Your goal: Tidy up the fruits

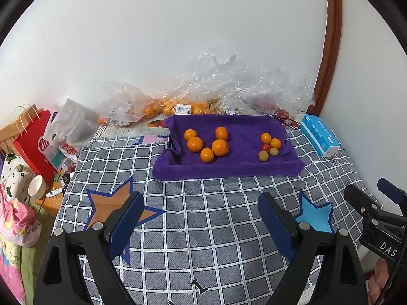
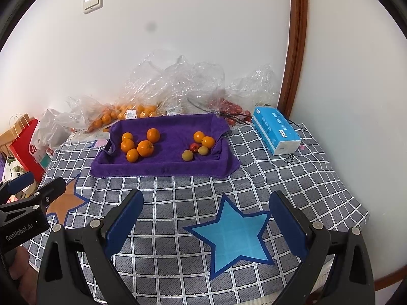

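Spread wide over a checked cloth (image 2: 178, 203), holding nothing: left gripper (image 1: 201, 208) and right gripper (image 2: 206, 207), both well short of the purple towel (image 2: 165, 167); on the towel, five oranges (image 2: 145, 148) clustered at the left, and a smaller mixed group (image 2: 201, 143) apart at the right, kinds hard to tell beyond orange, red and yellowish; behind, clear plastic bags (image 1: 229, 86) veiling more orange fruit and something red, blurred; beside the towel, a blue tissue pack (image 2: 276, 133); cut off at the edge, a red paper bag (image 1: 33, 145).
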